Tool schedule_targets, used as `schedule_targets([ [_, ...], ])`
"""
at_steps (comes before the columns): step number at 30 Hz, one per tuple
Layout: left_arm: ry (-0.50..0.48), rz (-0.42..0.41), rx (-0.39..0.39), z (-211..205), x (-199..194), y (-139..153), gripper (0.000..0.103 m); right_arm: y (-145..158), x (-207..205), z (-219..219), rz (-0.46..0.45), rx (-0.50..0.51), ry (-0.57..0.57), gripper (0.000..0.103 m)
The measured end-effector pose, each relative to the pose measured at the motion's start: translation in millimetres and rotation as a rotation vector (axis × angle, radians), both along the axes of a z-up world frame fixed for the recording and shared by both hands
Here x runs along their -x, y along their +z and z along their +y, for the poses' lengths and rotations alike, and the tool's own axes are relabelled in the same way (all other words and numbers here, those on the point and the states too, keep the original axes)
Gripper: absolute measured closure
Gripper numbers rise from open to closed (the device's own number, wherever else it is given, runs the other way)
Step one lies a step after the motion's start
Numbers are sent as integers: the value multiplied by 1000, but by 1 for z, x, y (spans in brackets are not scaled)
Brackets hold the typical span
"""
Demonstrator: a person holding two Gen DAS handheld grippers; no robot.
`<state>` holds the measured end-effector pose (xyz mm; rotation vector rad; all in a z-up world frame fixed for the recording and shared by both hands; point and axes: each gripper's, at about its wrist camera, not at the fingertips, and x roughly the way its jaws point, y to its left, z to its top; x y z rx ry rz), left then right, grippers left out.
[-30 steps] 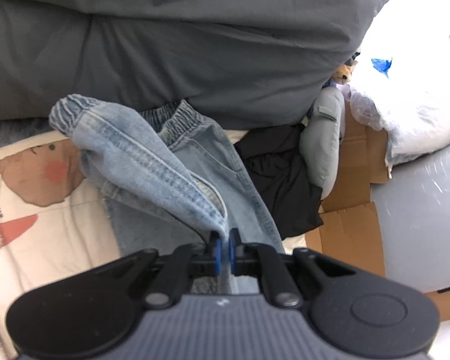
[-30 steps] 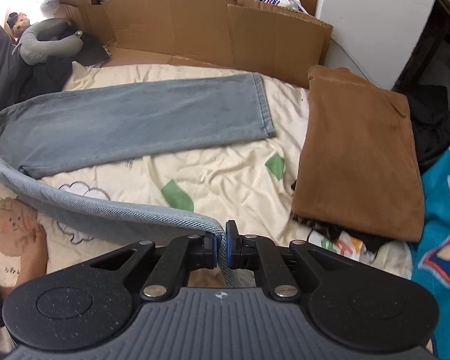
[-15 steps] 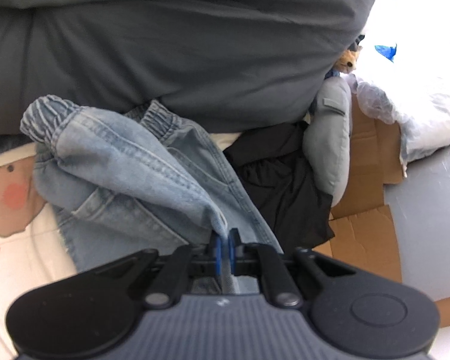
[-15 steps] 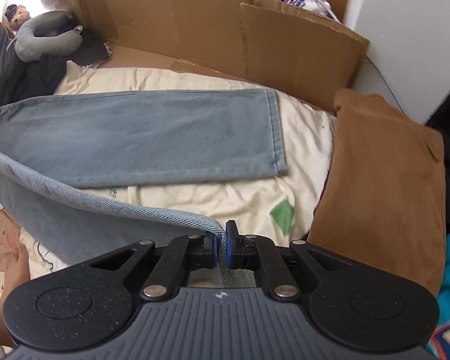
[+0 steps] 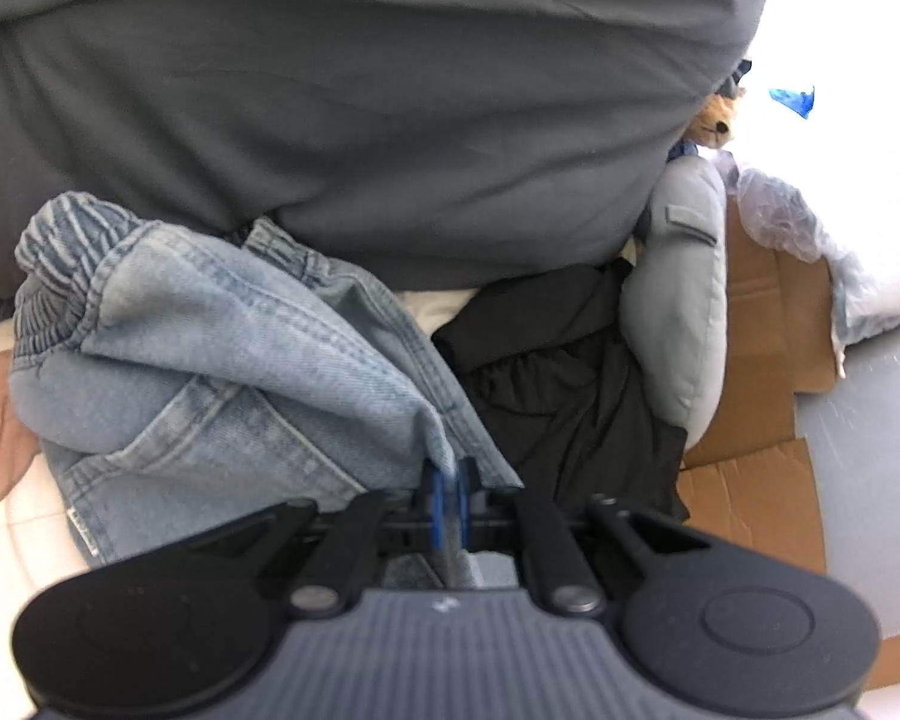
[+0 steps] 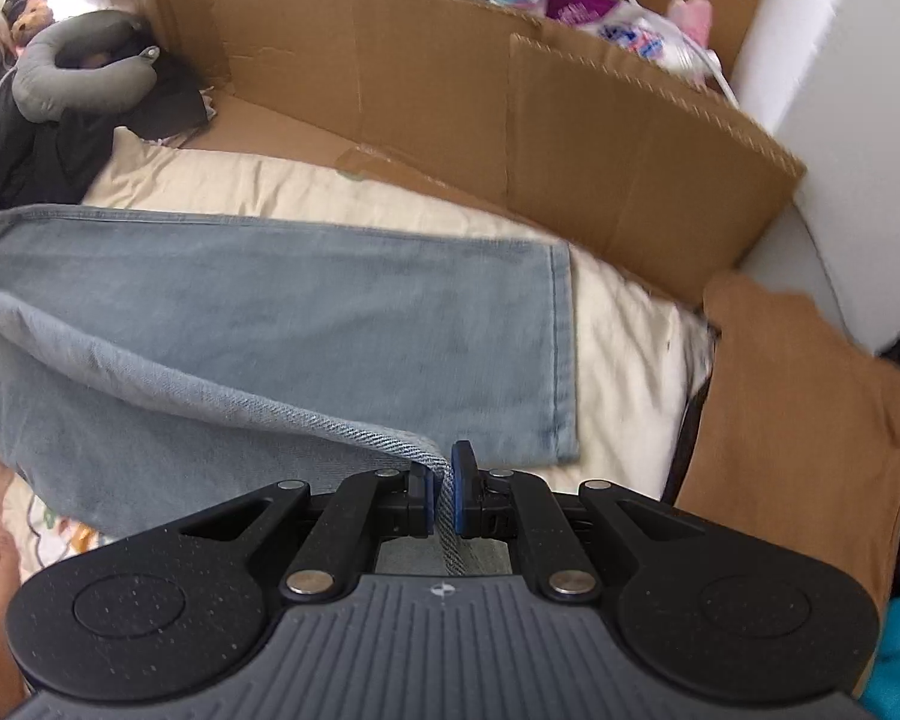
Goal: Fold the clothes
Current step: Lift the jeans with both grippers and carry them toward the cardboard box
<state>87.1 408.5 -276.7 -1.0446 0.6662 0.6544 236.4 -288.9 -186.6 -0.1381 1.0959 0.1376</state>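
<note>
Light blue jeans (image 6: 282,312) lie on a cream bedsheet (image 6: 624,336). One leg lies flat across the bed; the other leg is lifted over it. My right gripper (image 6: 444,492) is shut on the hem edge of the lifted leg. In the left wrist view the waist end of the jeans (image 5: 210,354) is bunched, with the elastic waistband at the upper left. My left gripper (image 5: 448,495) is shut on a fold of that denim.
A folded brown garment (image 6: 792,420) lies at the right. A cardboard wall (image 6: 480,114) runs along the far side of the bed. A grey neck pillow (image 5: 684,312), black cloth (image 5: 564,384) and a large grey duvet (image 5: 360,90) lie by the waist end.
Both grippers have carried the held leg and waist fold across toward the flat leg. The lifted leg now overlaps it. The right view has moved closer to the cardboard wall.
</note>
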Motion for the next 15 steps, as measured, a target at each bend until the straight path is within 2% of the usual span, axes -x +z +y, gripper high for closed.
schedule_targets([
  [5,-1,13,-7,5,-15,-3,98,8,-31,5,8,21,14,100],
  [8,-22,45,-37,5,-30,-9,98,4,-52,9,15,37,19,100],
  [15,-16,109,-44,12,-63,-39,98,-34,-107,23,61,111,49,100],
])
